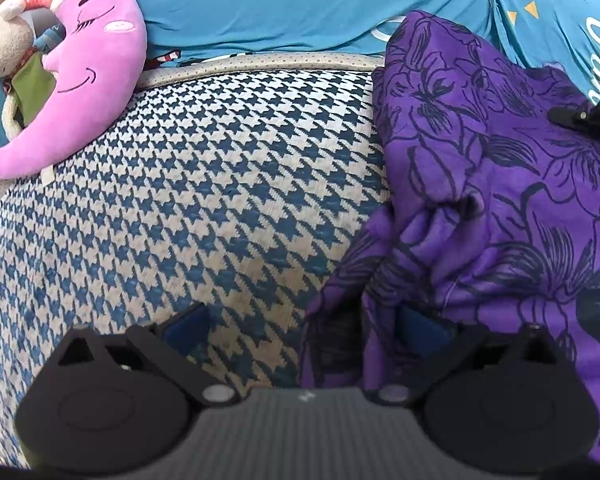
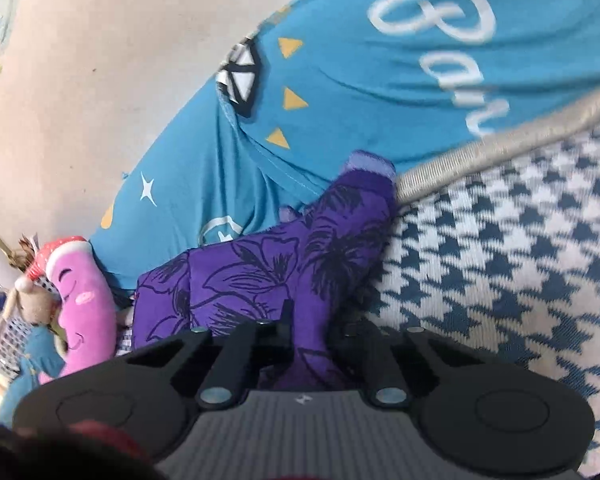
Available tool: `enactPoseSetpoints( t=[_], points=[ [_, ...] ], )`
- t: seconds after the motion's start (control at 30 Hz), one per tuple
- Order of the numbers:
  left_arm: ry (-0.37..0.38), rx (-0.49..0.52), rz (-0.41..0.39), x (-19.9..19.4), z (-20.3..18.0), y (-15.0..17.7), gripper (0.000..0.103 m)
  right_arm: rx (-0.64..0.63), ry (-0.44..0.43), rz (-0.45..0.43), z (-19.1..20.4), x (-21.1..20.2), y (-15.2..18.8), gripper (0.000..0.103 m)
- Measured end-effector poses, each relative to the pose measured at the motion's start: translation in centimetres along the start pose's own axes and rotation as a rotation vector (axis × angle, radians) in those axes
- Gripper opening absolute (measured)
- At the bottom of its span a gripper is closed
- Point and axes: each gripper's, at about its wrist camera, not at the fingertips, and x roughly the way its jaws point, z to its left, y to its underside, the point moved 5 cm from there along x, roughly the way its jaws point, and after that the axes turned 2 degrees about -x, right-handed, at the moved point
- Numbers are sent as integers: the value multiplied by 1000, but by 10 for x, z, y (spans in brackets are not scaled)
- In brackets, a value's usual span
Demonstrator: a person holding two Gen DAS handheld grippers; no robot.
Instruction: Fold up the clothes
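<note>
Right now I am pinching a fold of the purple floral garment [image 2: 260,264] in my right gripper [image 2: 306,336], its fingers pressed together on the cloth. My left gripper [image 1: 304,328] is standing spread wide, one blue pad [image 1: 186,326] over the bare houndstooth cover [image 1: 188,184], the other against the garment's near edge without squeezing it. The garment is lying bunched on the cover, reaching up against the blue pillow [image 1: 284,4]. A pink moon plush [image 1: 88,68] is resting well apart.
</note>
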Motion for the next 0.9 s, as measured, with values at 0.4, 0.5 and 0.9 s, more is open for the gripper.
enactPoseSetpoints(
  t=[0.4,0.5,0.9],
  points=[
    [103,22,-6,-15,-24,-6,103,-160,229,-189,18,-79,-20,7],
    [163,45,-15,-23,-39,-3,103,-163,298,-227,8,-106,-23,7],
    [246,177,-40,-45,-93,14,103,39,390,-202,-79,-220,-7,18]
  ],
)
